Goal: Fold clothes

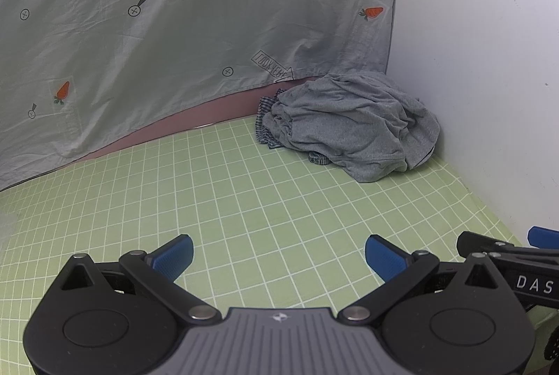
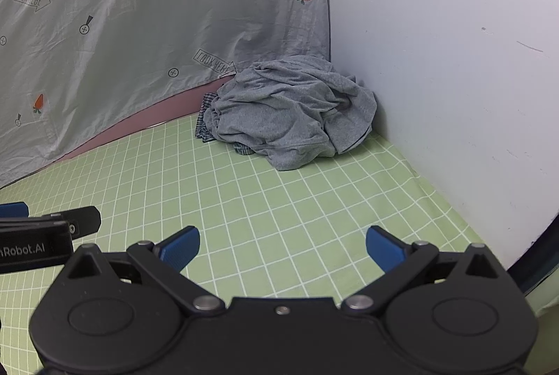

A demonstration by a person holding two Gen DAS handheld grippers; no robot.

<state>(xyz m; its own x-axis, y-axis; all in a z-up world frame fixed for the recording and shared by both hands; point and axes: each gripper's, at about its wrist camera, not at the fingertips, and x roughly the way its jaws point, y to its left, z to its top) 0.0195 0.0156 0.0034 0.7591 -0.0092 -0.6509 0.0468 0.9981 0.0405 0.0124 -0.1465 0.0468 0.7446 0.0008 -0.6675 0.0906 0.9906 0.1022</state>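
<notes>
A crumpled grey garment (image 1: 353,127) lies in a heap on the green grid sheet (image 1: 244,200), in the far corner against the white wall. A blue checked garment (image 1: 267,109) peeks out from under its left side. The heap also shows in the right wrist view (image 2: 290,116), with the checked cloth (image 2: 206,123) at its left. My left gripper (image 1: 278,258) is open and empty, low over the sheet, well short of the heap. My right gripper (image 2: 283,251) is open and empty, beside the left one.
A grey sheet printed with carrots and arrows (image 1: 174,26) hangs behind the bed on the left. A white wall (image 2: 454,60) bounds the right side. A pink strip (image 1: 181,123) shows under the hanging sheet. The right gripper's edge shows in the left wrist view (image 1: 506,263).
</notes>
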